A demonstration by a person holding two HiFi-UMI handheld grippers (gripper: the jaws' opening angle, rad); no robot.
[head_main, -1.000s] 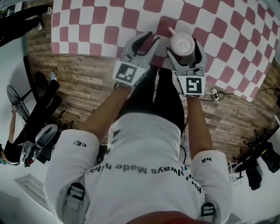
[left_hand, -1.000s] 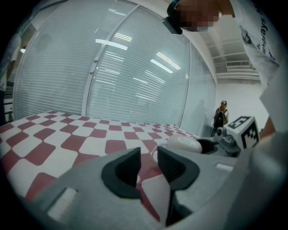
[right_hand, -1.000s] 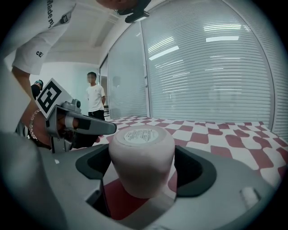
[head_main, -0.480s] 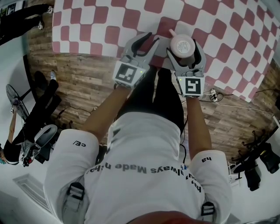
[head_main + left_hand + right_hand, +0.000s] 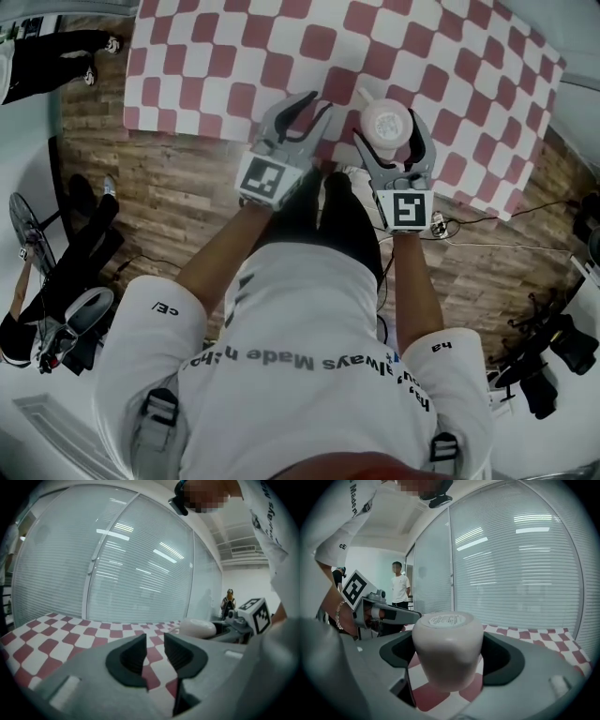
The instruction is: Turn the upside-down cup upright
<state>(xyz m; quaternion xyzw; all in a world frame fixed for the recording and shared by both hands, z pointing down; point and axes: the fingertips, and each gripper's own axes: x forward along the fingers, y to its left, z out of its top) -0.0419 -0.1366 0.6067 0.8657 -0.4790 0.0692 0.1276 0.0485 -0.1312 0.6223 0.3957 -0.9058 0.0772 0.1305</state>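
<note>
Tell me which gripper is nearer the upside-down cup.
Right. The right gripper has the cup clamped between its jaws, base up. The left gripper is empty, off to the cup's left, jaws slightly apart, not touching it.

Head view: bright, even indoor light with no hard shadows. The checked cloth (image 5: 225, 56) at the top of the frame is crisp, but its straight edges bow from the wide lens, most of all toward the corners. The white shirt (image 5: 300, 347) at lower centre is close to washed out.

Both gripper views: round image, black vignette in all four corners, strong bending at the rim. The glass wall (image 5: 140, 573) carries reflected streaks of ceiling strip lights, upper centre in the left gripper view and upper right in the right gripper view. The cup (image 5: 447, 648) is sharp, with a soft highlight on its front and a shaded underside. The nearest foreground along the bottom edge is soft and dimmer.
</note>
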